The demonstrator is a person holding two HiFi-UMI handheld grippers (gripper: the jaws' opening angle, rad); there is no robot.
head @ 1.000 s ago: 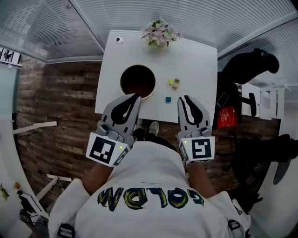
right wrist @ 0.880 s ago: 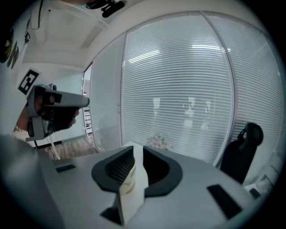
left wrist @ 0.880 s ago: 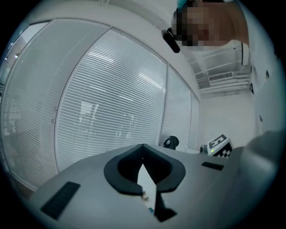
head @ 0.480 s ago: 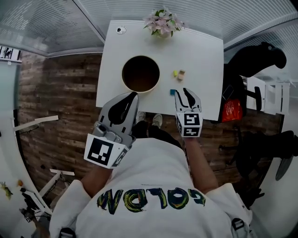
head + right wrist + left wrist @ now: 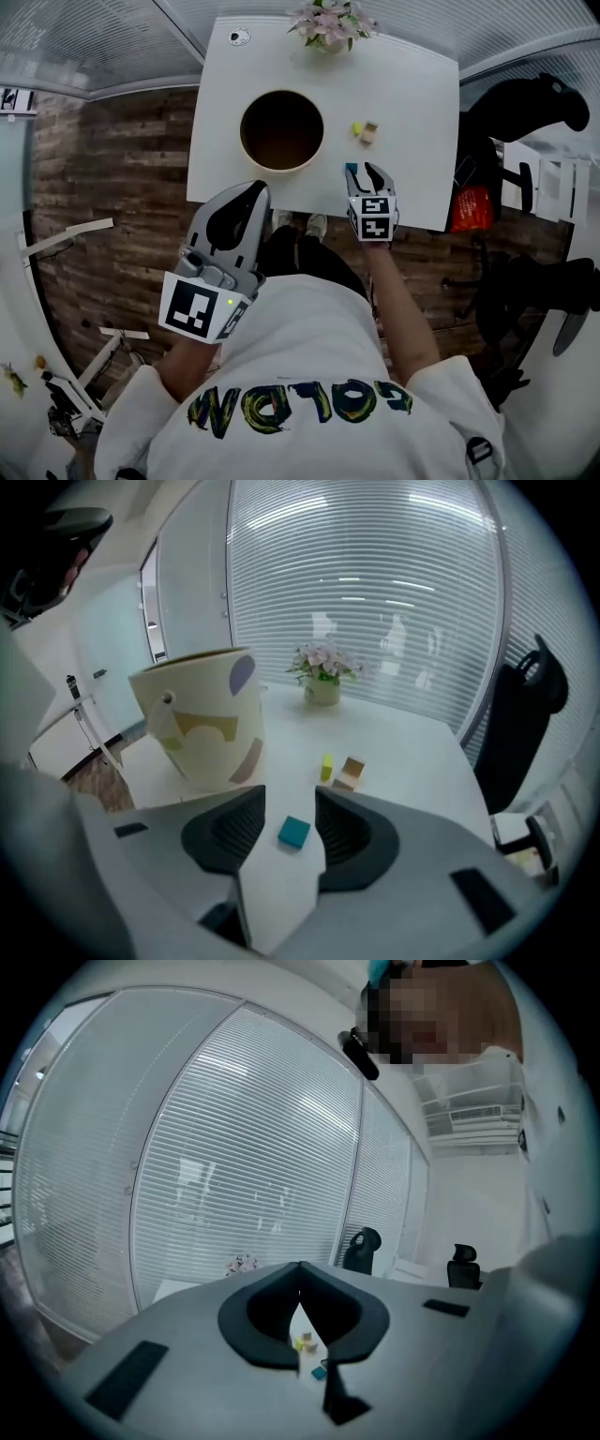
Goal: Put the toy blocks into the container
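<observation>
A round cream container point(image 5: 281, 129) with a dark inside stands on the white table point(image 5: 412, 103). To its right lie a yellow block point(image 5: 356, 128) and a tan block point(image 5: 368, 133). My right gripper point(image 5: 366, 173) is low over the table's near edge. Its jaws have just been opening and stand open either side of a teal block point(image 5: 293, 832), which lies flat between them, untouched. The right gripper view shows the container point(image 5: 197, 714) at left, and the yellow block point(image 5: 326, 766) and tan block point(image 5: 351, 772) beyond. My left gripper point(image 5: 251, 192) hangs shut and empty before the table's near edge.
A pot of pink flowers point(image 5: 328, 21) and a small round object point(image 5: 239, 37) sit at the table's far edge. A black office chair point(image 5: 525, 103) and a red bag point(image 5: 472, 208) stand right of the table. Wooden floor runs on the left.
My right gripper has dropped steeply toward the table and opened, so the teal block now lies between its jaws. The left gripper has sunk a little.
</observation>
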